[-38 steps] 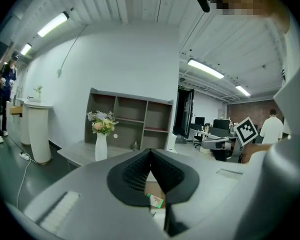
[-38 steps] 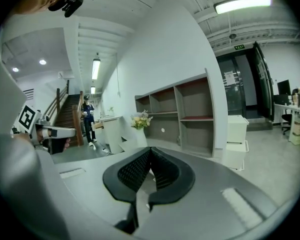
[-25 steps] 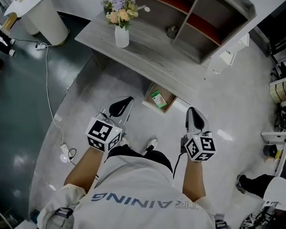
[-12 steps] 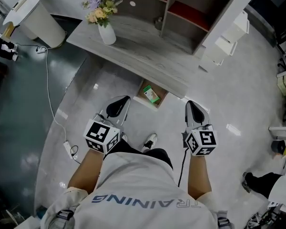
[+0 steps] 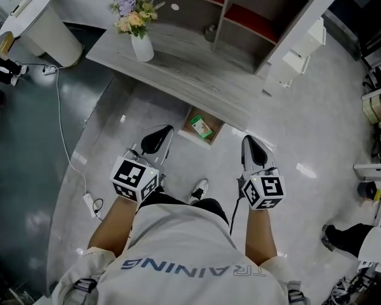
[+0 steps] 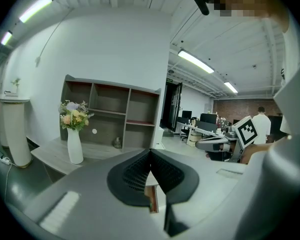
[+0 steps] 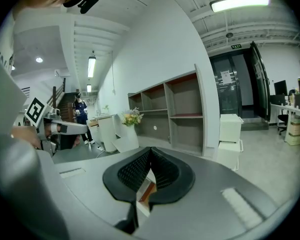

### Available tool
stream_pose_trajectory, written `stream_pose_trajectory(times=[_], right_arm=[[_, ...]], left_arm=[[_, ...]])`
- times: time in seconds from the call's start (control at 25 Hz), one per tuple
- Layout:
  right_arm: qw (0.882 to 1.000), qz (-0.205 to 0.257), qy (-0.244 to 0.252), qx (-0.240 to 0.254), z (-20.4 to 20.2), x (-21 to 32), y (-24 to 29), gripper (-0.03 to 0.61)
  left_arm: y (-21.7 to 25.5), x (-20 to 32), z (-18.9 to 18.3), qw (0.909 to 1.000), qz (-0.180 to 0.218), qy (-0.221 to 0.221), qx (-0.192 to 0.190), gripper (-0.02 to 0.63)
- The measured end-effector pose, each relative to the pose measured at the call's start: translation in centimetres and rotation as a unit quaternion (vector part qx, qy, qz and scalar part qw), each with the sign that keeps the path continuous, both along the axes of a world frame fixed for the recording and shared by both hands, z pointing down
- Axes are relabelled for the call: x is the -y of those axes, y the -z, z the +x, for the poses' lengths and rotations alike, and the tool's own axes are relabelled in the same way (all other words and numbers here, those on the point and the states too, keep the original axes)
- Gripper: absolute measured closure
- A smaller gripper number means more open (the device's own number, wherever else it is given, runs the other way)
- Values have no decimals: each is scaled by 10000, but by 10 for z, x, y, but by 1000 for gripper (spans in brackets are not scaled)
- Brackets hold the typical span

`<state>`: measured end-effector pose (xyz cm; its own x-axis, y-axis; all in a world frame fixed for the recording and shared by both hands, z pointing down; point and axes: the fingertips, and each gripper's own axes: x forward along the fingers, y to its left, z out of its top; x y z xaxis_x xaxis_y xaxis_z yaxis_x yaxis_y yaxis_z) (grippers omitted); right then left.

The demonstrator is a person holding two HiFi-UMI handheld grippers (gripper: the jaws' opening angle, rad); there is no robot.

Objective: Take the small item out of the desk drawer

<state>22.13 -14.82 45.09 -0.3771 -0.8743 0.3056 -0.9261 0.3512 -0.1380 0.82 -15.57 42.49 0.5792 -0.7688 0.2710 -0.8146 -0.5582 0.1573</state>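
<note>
An open wooden drawer (image 5: 189,134) sticks out from under the grey desk (image 5: 190,75), low above the floor. A small green box (image 5: 201,127) lies inside it. My left gripper (image 5: 163,132) hangs just left of the drawer and short of it, its black jaws shut with nothing between them. My right gripper (image 5: 247,142) hovers to the drawer's right, also shut and empty. In the left gripper view the closed left gripper (image 6: 150,153) points toward the desk. The right gripper (image 7: 151,151) in its own view shows its pads pressed together.
A white vase of flowers (image 5: 141,45) stands on the desk's left end, before an open shelf unit (image 5: 241,18). White boxes (image 5: 298,59) stand right of the desk, a white round stand (image 5: 38,24) far left. A cable and power strip (image 5: 89,202) lie on the floor.
The desk and drawer have slid a little left and up in the head view. Both grippers have kept their places, shut throughout.
</note>
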Motion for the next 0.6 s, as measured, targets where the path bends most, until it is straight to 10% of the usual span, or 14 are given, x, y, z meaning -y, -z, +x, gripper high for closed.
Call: stream_pose_trajectory(times=[0.6], right_arm=[[9988,-98,177,-456,-51,-5,12,331]], left_arm=[[8,7,-33,9991,109,-271,-317,615]])
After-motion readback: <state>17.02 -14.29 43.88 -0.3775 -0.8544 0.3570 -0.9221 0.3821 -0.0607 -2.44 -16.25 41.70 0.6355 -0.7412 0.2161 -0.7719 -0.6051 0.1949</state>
